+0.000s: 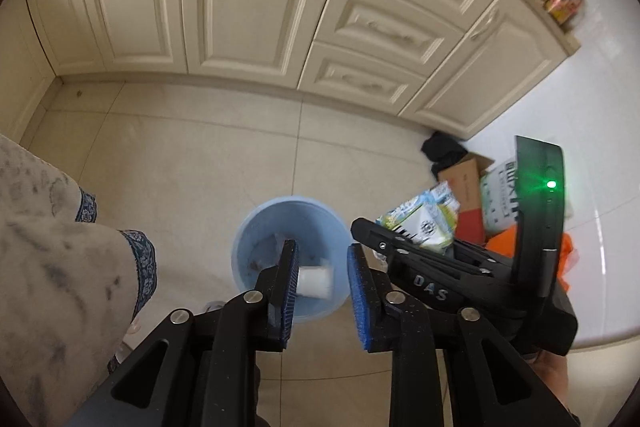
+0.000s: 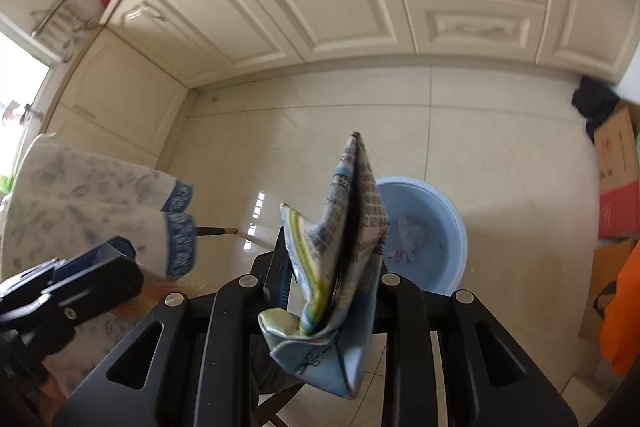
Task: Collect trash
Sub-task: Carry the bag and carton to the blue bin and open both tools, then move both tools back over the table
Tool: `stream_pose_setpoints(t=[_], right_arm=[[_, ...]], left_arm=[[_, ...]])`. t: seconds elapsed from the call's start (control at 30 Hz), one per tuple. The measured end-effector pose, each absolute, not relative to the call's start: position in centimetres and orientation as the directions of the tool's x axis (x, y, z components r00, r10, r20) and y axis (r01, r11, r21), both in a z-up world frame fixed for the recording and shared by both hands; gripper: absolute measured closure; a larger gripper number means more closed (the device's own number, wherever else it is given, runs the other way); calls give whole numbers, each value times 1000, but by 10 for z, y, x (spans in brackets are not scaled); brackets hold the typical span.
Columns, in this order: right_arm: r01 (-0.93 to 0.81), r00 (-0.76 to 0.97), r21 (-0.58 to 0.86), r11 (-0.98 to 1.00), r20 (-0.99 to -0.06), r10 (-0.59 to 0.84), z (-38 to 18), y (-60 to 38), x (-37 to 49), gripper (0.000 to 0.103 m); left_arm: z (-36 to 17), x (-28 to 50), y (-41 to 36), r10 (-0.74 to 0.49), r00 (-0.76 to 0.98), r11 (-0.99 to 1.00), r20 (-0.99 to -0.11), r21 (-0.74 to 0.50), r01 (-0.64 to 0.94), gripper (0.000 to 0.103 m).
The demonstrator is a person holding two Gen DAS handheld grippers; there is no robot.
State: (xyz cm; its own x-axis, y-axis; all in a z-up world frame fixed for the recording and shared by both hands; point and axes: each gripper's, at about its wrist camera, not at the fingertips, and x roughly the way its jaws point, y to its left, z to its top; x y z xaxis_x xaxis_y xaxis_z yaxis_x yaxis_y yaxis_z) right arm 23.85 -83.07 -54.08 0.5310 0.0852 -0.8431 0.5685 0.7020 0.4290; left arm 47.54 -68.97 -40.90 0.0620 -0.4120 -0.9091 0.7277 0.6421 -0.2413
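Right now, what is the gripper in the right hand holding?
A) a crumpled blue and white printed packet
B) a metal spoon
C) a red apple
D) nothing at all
A: the right gripper is pinched shut on the crumpled blue and white printed packet, holding it in the air near the round light-blue plastic bin on the floor.

The right gripper [image 2: 332, 267] clamps a crumpled blue-and-white printed paper carton [image 2: 344, 247] upright, with a round light-blue plastic bin [image 2: 448, 227] on the floor beyond.
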Motion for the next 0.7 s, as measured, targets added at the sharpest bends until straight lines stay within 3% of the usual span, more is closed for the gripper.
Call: stream_pose_setpoints(t=[0.07, 0.1, 0.13, 0.2, 0.23, 0.33, 0.7], right_arm=[[586, 528, 439, 681, -845, 90, -550, -838, 238, 54], [602, 520, 435, 670, -850, 85, -555, -842, 237, 39], [613, 515, 430, 662, -853, 77, -557, -845, 235, 30], [624, 525, 438, 647, -849, 68, -560, -849, 228, 25], [630, 525, 439, 641, -848, 65, -560, -850, 226, 17], [650, 521, 426, 629, -853, 39, -559, -852, 219, 0], [652, 587, 437, 620, -809, -47, -495, -821, 193, 0]], left_arm=[[-417, 475, -701, -391, 63, 651, -918, -227, 725, 65], [-417, 479, -704, -385, 75, 655, -920, -215, 725, 48], [-416, 474, -709, -386, 95, 658, -918, -202, 725, 35], [-411, 475, -712, -379, 146, 670, -914, -162, 725, 19], [-408, 472, -711, -379, 163, 673, -911, -150, 724, 15], [-395, 471, -713, -379, 209, 679, -901, -118, 725, 7], [-308, 434, -648, -500, 335, 677, -798, -120, 726, 3]])
